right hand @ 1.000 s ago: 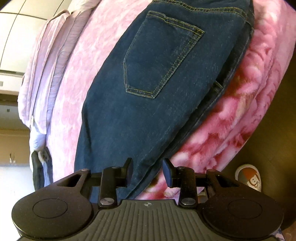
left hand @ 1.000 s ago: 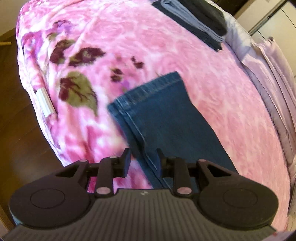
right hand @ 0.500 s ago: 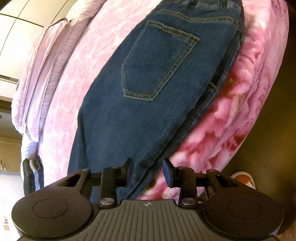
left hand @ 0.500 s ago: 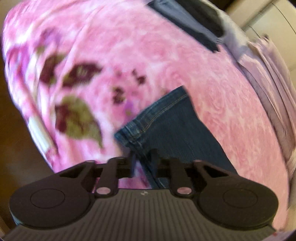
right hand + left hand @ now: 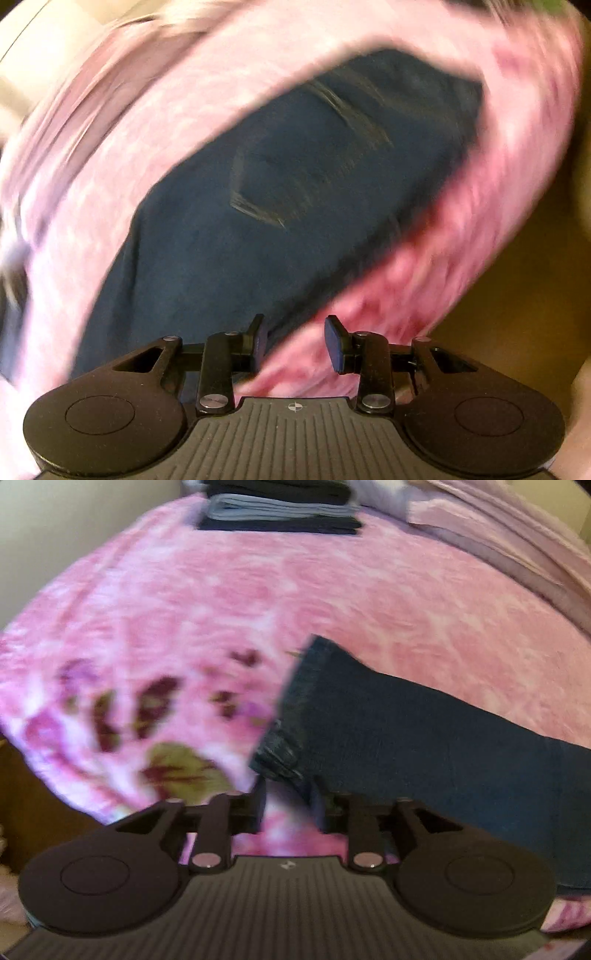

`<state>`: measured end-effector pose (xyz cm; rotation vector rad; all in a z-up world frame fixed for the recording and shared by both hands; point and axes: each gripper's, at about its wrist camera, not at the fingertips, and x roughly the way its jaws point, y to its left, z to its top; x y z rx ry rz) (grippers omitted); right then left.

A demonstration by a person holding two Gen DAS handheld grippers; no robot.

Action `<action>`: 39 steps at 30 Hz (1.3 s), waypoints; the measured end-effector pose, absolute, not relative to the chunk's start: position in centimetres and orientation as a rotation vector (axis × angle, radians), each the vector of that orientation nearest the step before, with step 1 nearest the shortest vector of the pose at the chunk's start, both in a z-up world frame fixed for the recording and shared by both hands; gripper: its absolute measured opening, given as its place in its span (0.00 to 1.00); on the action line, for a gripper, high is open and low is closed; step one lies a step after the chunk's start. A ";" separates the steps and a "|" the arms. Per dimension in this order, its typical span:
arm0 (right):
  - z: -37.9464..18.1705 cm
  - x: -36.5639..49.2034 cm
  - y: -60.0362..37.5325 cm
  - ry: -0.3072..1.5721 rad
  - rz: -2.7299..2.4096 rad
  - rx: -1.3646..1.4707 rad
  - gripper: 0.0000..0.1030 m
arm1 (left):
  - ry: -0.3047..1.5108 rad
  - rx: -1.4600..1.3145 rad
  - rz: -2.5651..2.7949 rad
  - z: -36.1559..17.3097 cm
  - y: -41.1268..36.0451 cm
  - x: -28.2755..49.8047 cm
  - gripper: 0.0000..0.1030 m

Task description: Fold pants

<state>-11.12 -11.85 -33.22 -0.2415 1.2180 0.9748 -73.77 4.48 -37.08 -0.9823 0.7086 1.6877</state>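
Note:
Dark blue jeans lie on a pink floral blanket (image 5: 258, 590). The left wrist view shows one leg (image 5: 406, 738) running in from the right, its hem (image 5: 291, 709) bunched at the near corner. My left gripper (image 5: 288, 805) hovers just in front of that corner. Its jaws are opening, and only blanket shows between them. The right wrist view is blurred. It shows the jeans' seat with a back pocket (image 5: 295, 166). My right gripper (image 5: 295, 339) stands open over the jeans' near edge, with blanket in the gap and nothing held.
A stack of folded dark and grey clothes (image 5: 280, 513) sits at the far side of the bed. Pale lilac bedding (image 5: 517, 554) is heaped at the far right. The blanket drops off the bed edge to brown floor (image 5: 22, 805) on the left, and the floor (image 5: 535, 295) also lies right of the jeans' seat.
The left jaws shut at the hem corner, then parted again, leaving it bunched, and the gripper rolled. The right gripper rose and rolled, so the jeans now look smaller and blurred.

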 end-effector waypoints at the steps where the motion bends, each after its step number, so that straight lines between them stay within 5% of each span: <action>1: -32.3 -12.2 -11.2 1.123 1.032 -0.318 0.31 | 0.739 -0.963 1.737 -36.3 4.2 -73.7 0.20; 6: -31.9 -17.2 -7.3 0.845 1.196 -0.607 0.31 | 0.761 -0.783 1.713 -33.7 4.3 -69.7 0.23; 11: -37.0 -19.9 -5.4 0.958 1.204 -0.737 0.32 | 0.841 -0.761 1.461 -37.2 6.9 -64.5 0.34; 15: -36.9 -22.9 -7.0 0.835 1.238 -0.891 0.37 | 0.955 -0.788 1.414 -39.2 6.3 -63.9 0.34; 21: -31.4 -21.3 -8.5 1.060 1.157 -0.851 0.37 | 1.041 -0.883 1.348 -34.4 5.7 -63.8 0.33; 25: -25.7 -19.8 -10.4 1.145 1.158 -0.712 0.48 | 1.007 -0.844 1.290 -28.7 4.5 -61.4 0.40; 31: -18.9 -18.2 -10.1 1.081 1.240 -0.665 0.65 | 0.908 -0.819 1.262 -21.8 2.5 -56.2 0.52; 39: -14.3 -14.7 -14.1 0.984 1.338 -0.704 0.67 | 0.852 -0.788 1.283 -16.9 -3.9 -47.9 0.59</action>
